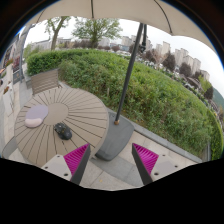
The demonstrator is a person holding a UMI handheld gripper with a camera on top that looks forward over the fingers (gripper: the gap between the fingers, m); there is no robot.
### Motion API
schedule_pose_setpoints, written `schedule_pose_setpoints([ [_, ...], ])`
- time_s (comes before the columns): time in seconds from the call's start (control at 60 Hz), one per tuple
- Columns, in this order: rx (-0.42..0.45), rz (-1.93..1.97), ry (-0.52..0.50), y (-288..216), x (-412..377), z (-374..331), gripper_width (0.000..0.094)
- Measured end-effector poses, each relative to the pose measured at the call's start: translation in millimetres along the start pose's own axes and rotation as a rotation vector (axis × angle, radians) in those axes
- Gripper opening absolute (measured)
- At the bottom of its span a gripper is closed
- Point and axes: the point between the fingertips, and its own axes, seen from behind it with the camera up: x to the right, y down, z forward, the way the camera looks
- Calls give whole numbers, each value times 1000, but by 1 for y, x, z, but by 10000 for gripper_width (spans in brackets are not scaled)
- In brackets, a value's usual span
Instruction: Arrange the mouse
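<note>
A dark computer mouse (63, 131) lies on the round wooden slatted table (85, 110), toward its near side. To the left of the mouse rests a pale lilac mouse pad (36, 117). My gripper (111, 160) is held well back from the table and to its right, above the paved floor. Its fingers, with magenta pads (76, 158), stand wide apart and hold nothing. The mouse is beyond the left finger, some way off.
A grey parasol base (115, 140) with a leaning dark pole (131, 70) stands just ahead between the fingers, next to the table. A wooden chair (44, 80) stands behind the table. A green hedge (160, 95) borders the terrace.
</note>
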Motion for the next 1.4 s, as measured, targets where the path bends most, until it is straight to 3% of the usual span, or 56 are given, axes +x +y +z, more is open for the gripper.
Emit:
schedule_pose_setpoints([
  [0.283,14,-24,-54,18,-35,11,853],
  [0.75,37,-99,-205,26,-162,43,852],
  [1.4,-13,-113,-317,36,-254,220,853],
])
